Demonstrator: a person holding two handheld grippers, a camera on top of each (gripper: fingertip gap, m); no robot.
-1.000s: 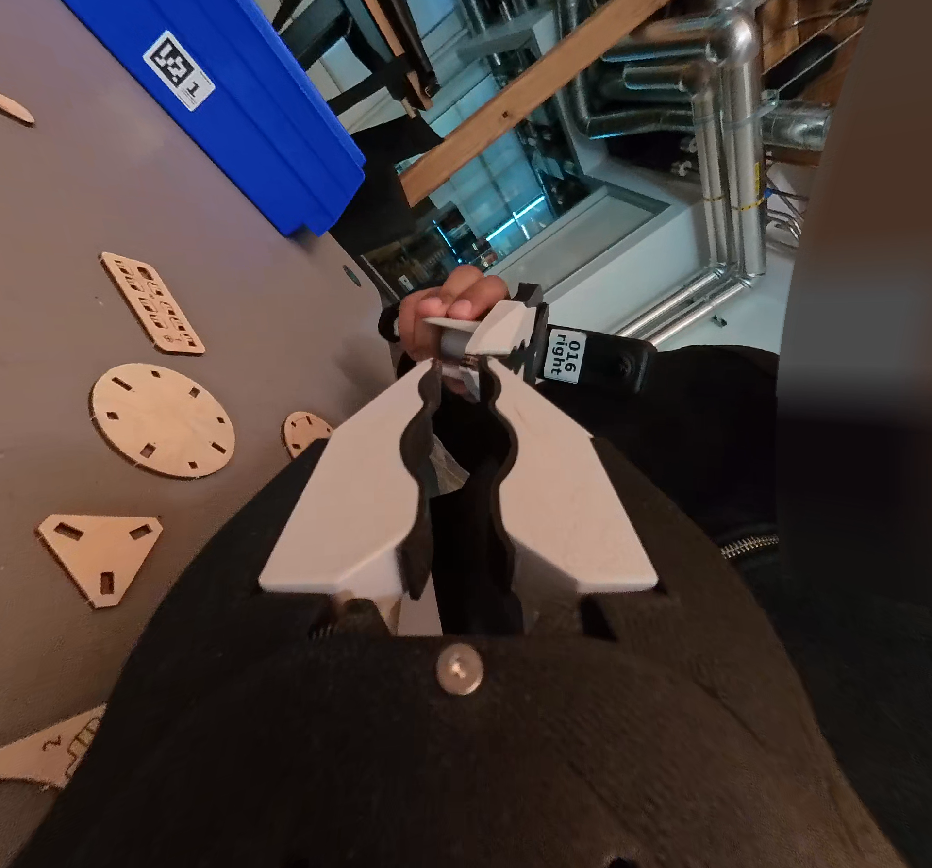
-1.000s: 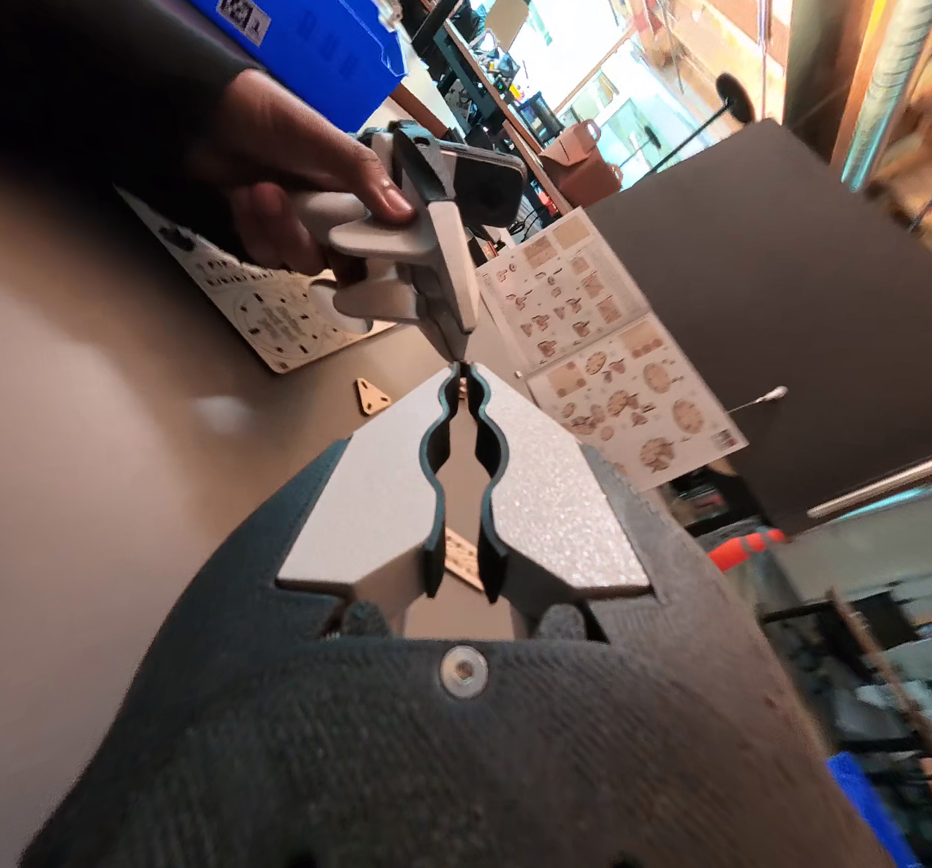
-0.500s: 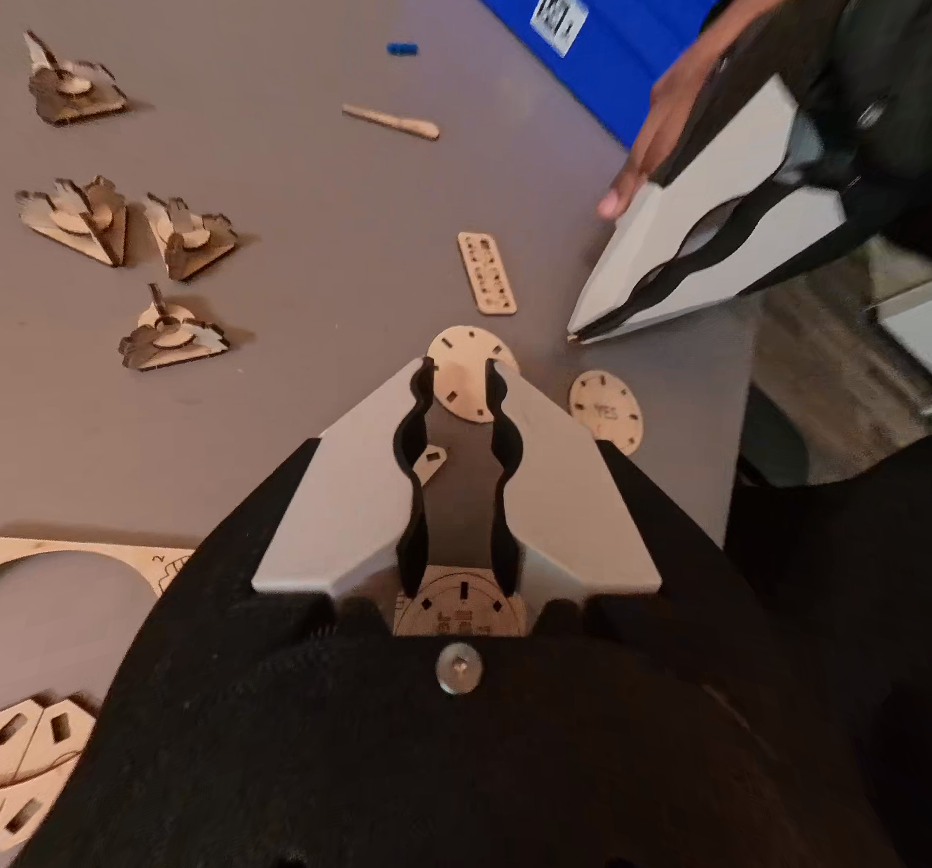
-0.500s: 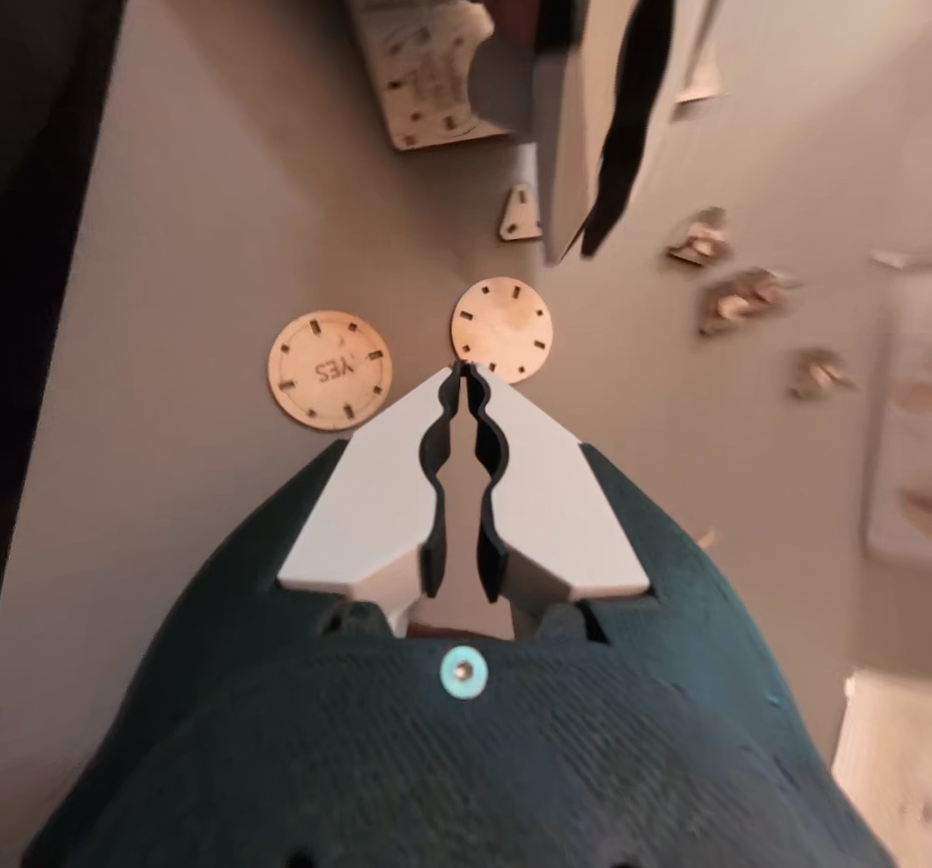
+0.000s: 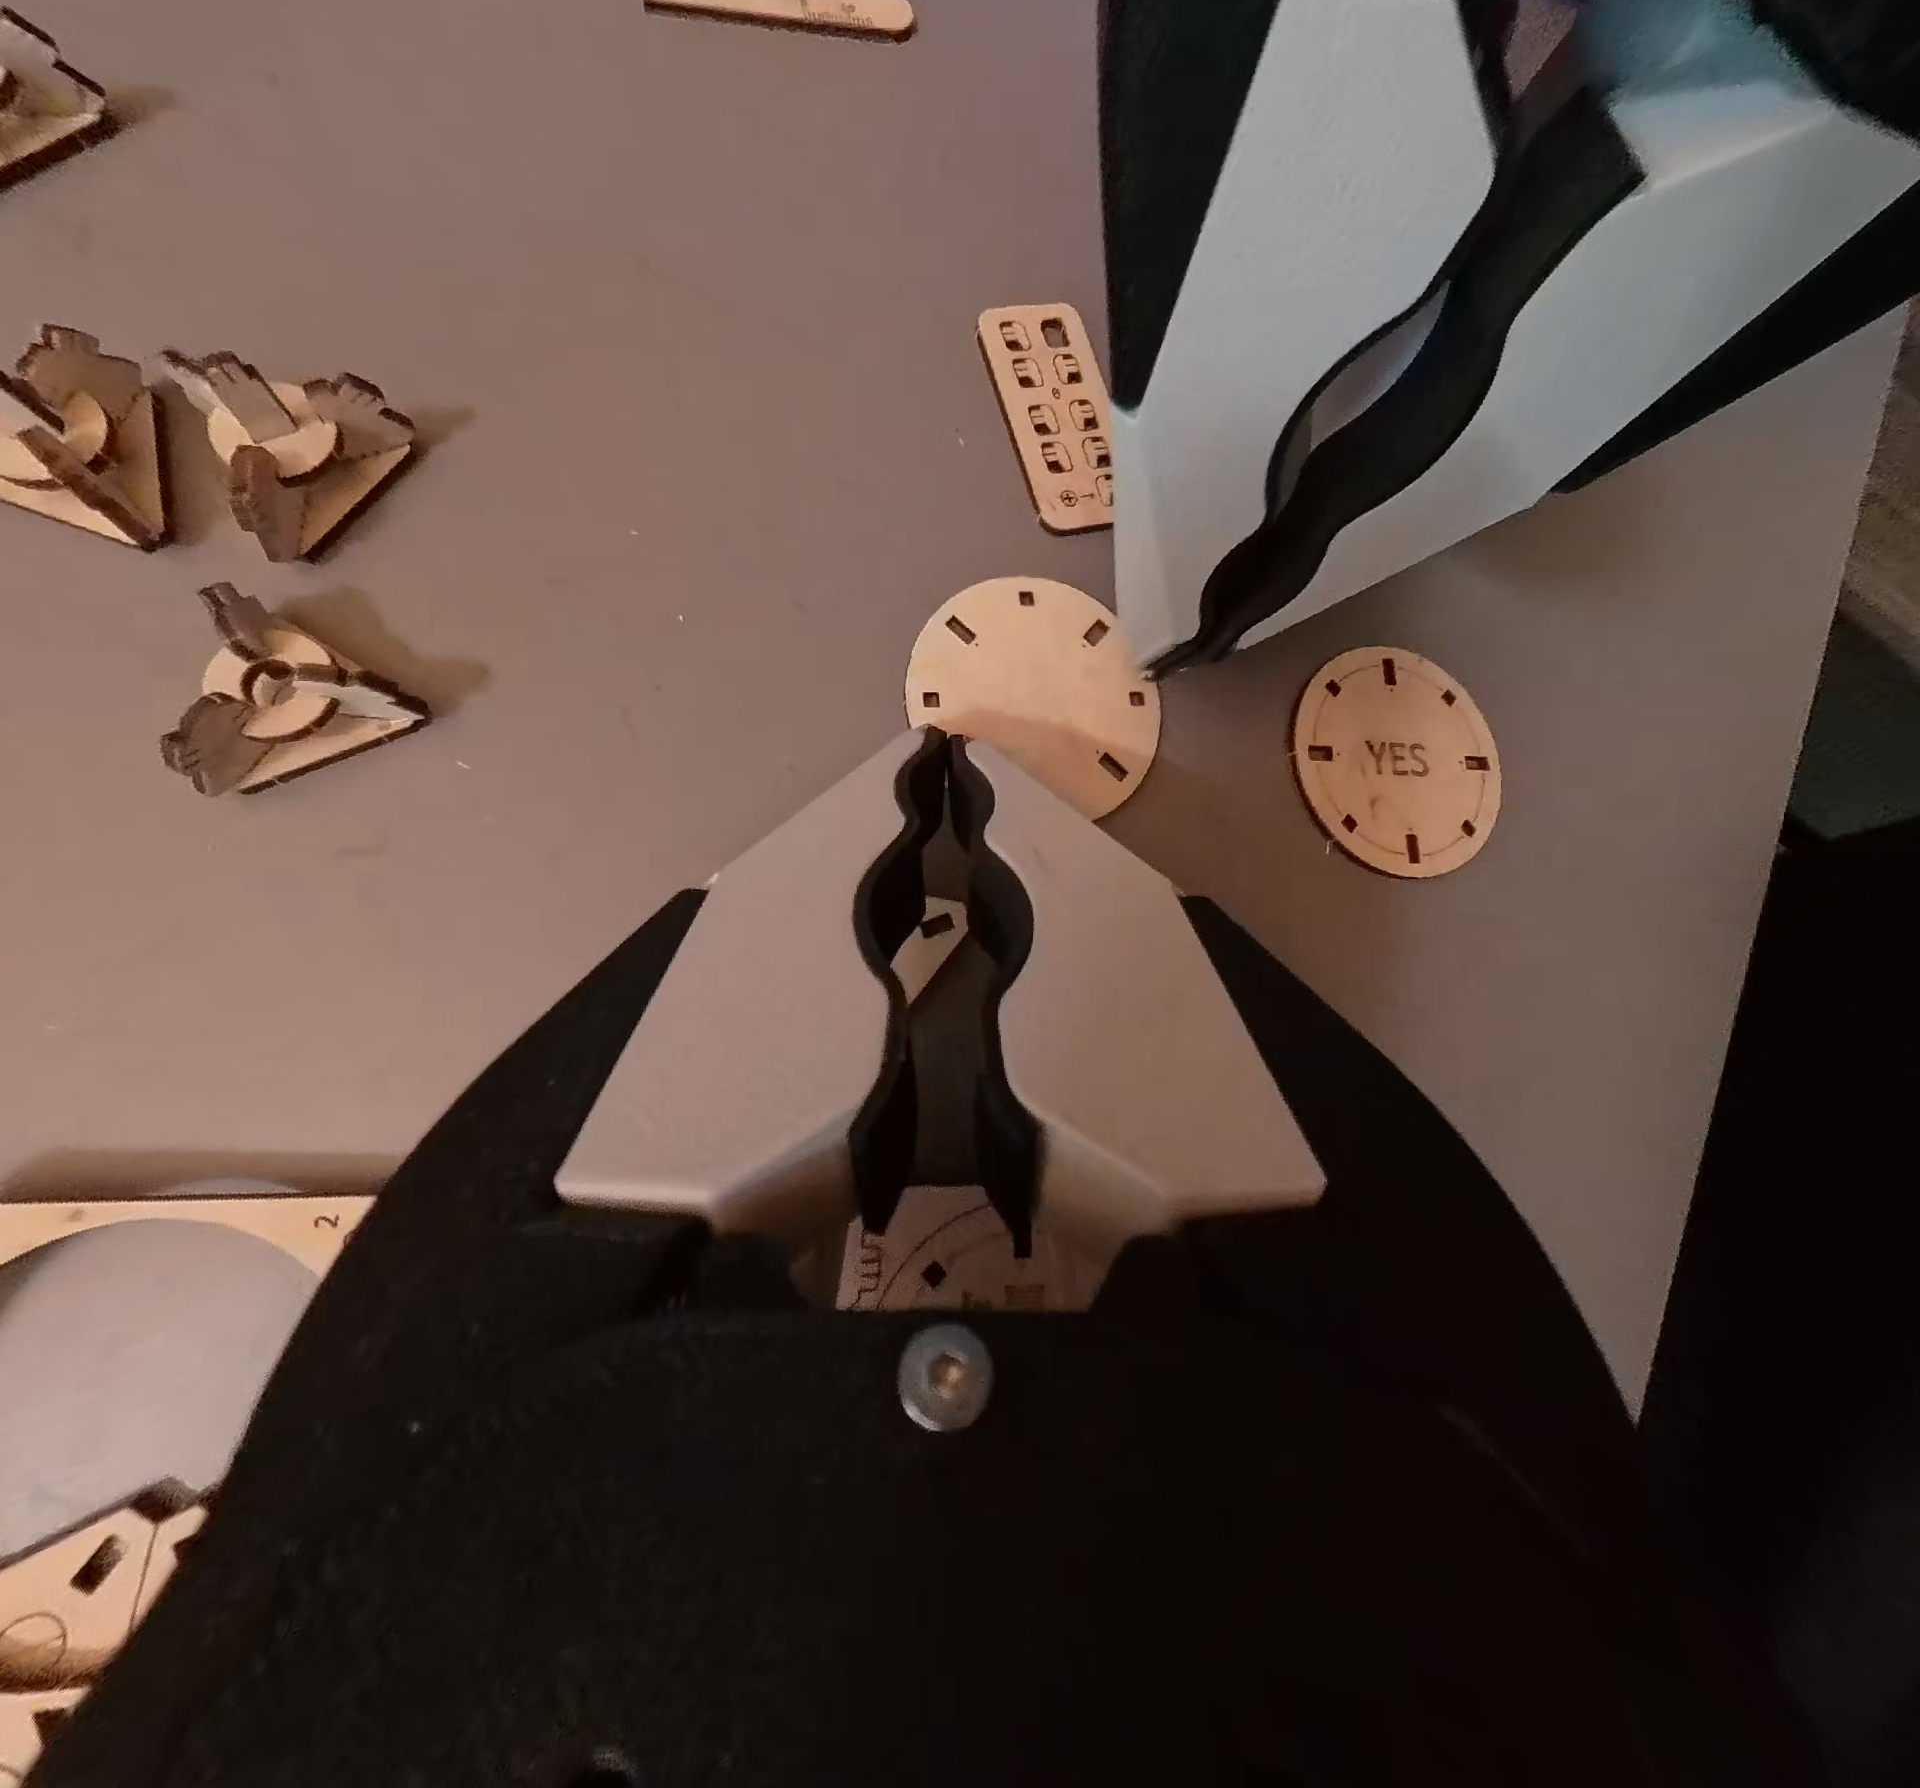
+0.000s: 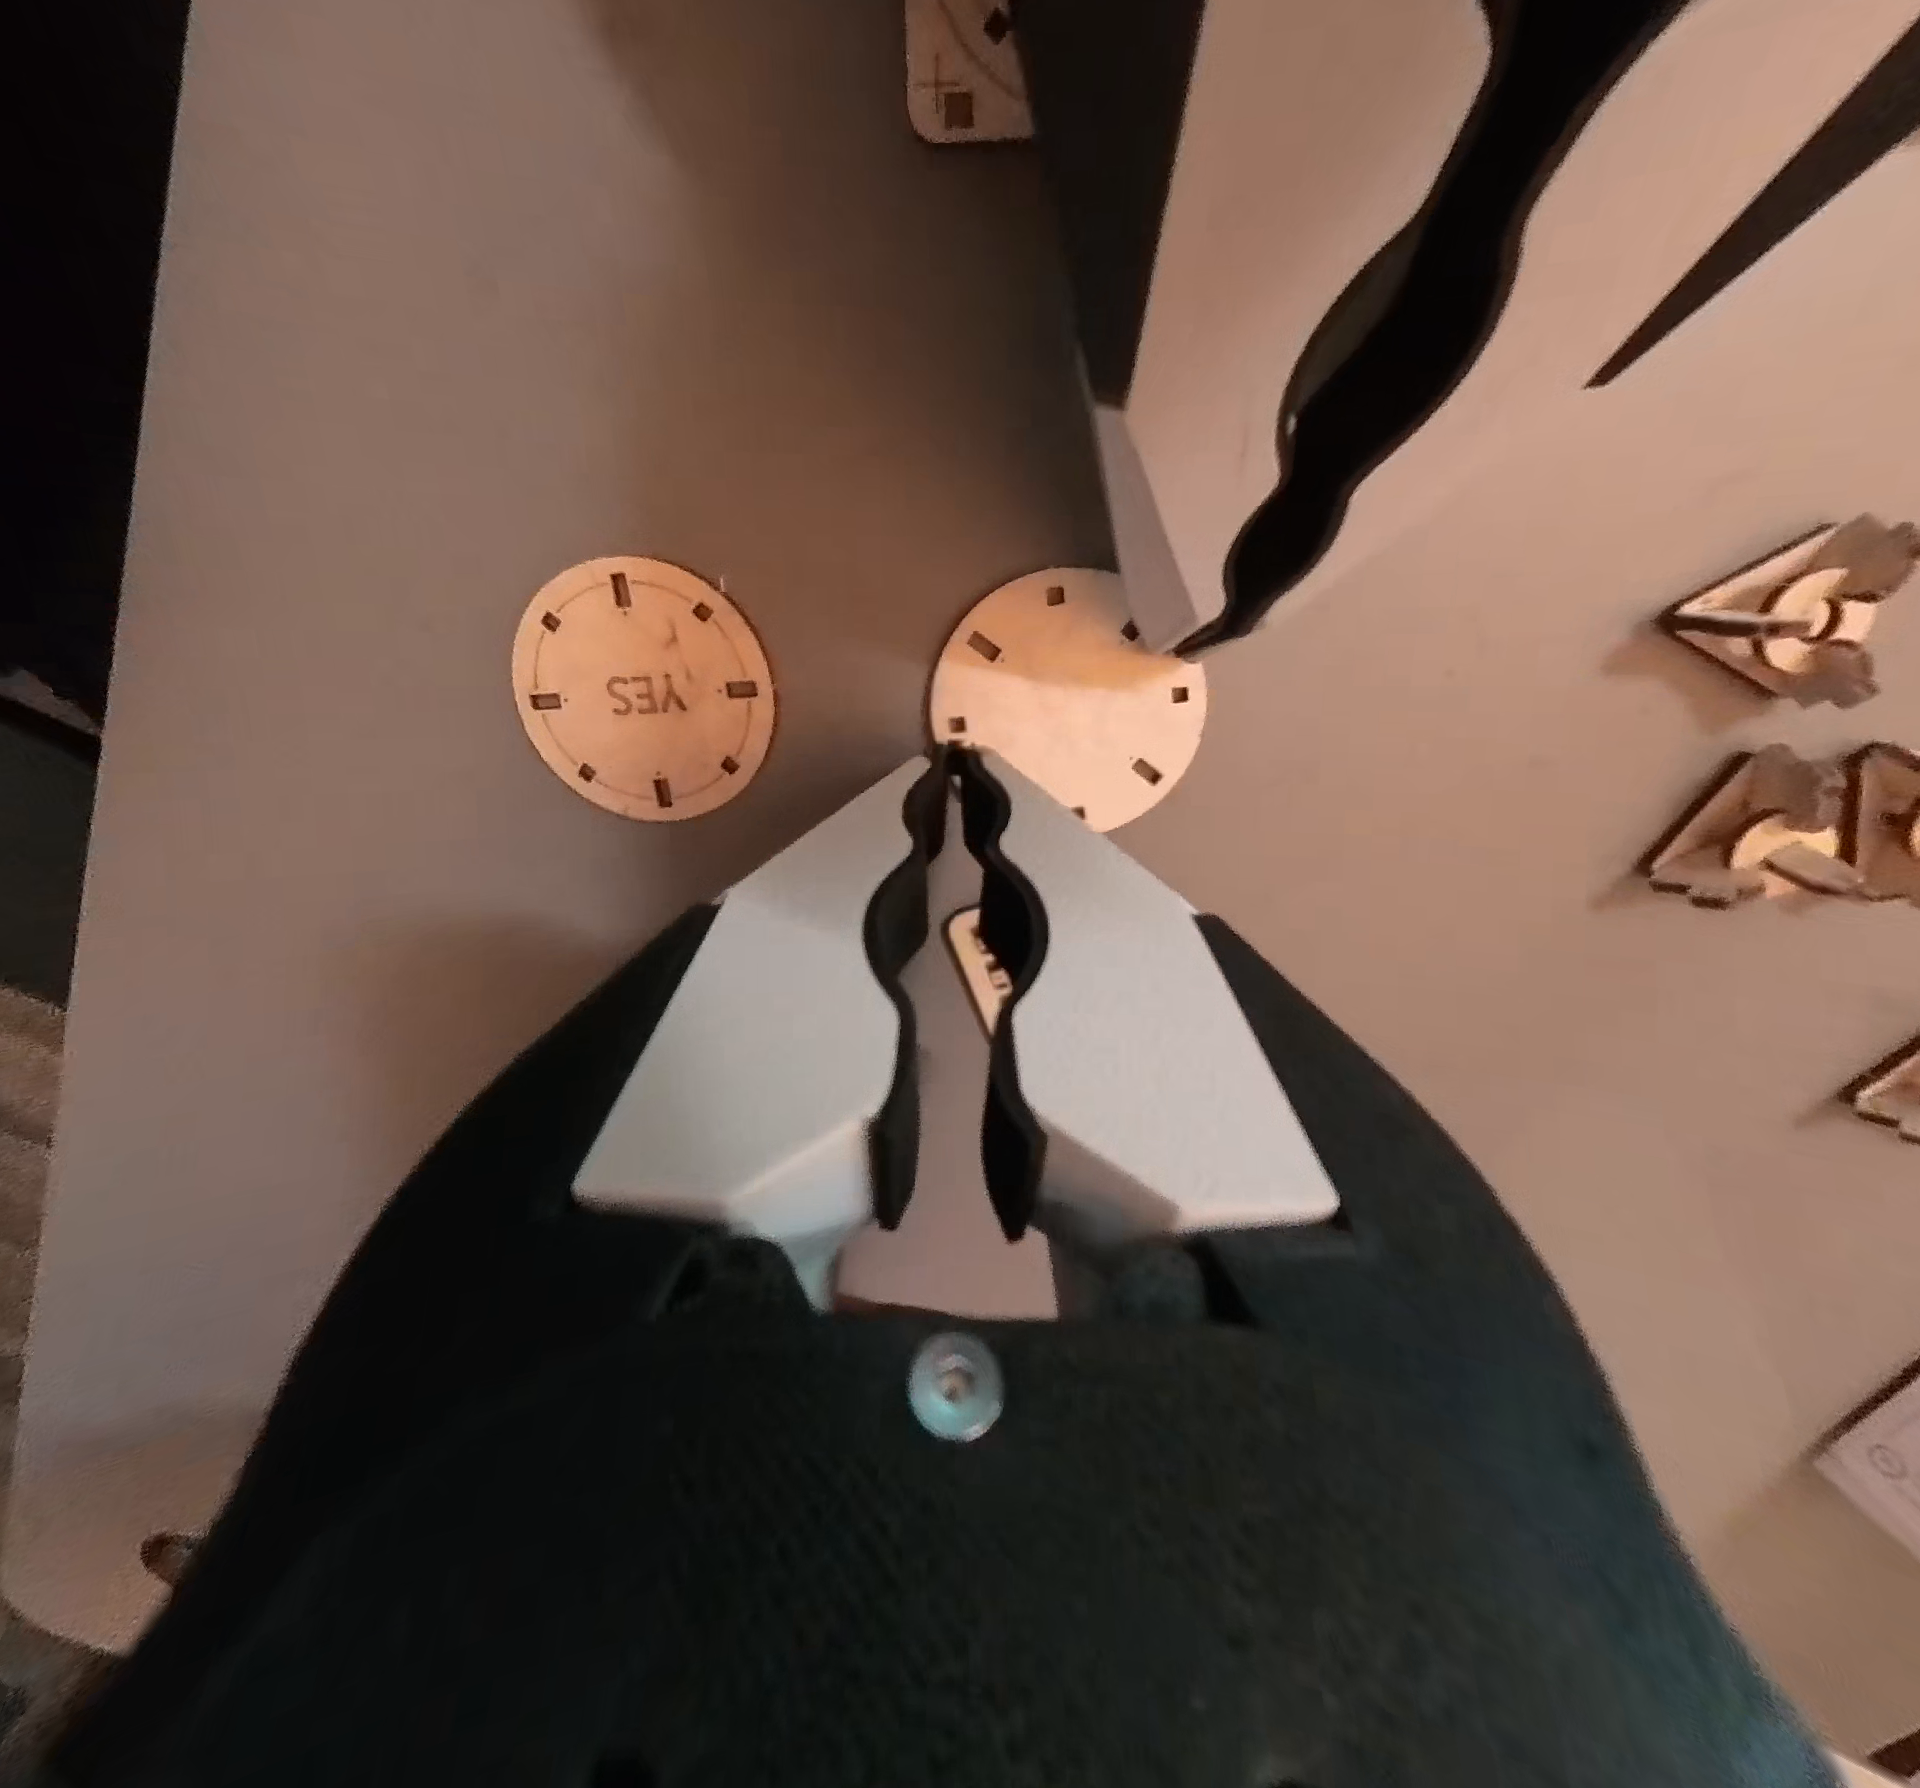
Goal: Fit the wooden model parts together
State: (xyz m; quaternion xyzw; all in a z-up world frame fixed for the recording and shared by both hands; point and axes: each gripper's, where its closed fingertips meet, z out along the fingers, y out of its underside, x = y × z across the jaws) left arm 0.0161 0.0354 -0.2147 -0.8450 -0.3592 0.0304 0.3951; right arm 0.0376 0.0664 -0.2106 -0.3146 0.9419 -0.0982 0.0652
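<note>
Grey table (image 5: pixel 623 232), wooden laser-cut parts spread over it. Largest item: a cut-out sheet (image 5: pixel 156 1229) at the lower left edge of the left wrist view, with round and slotted openings where parts have been removed. Left gripper (image 5: pixel 945 736): jaws drawn together to a thin slit, tips down at the near-left rim of a plain slotted disc (image 5: pixel 1029 689) and apparently touching it. No part is seen clamped between its pads. Right gripper (image 6: pixel 954 751): jaws likewise closed, tips at the rim of the same disc on the opposite side. So the disc lies flat on the table between two closed tips, one at each edge. Whether either tip bears on the rim or only rests beside it cannot be told. Left of the disc, well apart, stand small assembled triangular pieces (image 5: pixel 301 450) with scalloped fins, in a loose group. Just beside the plain disc on its right, not touching it, lies an engraved disc (image 5: pixel 1392 762) of similar size with slots around its edge. A small rectangular piece (image 5: pixel 1049 419) with rows of cut-outs lies beyond the plain disc, partly hidden by the right gripper's finger. A slim tapered stick (image 5: pixel 779 8) lies farther off, alone.
</note>
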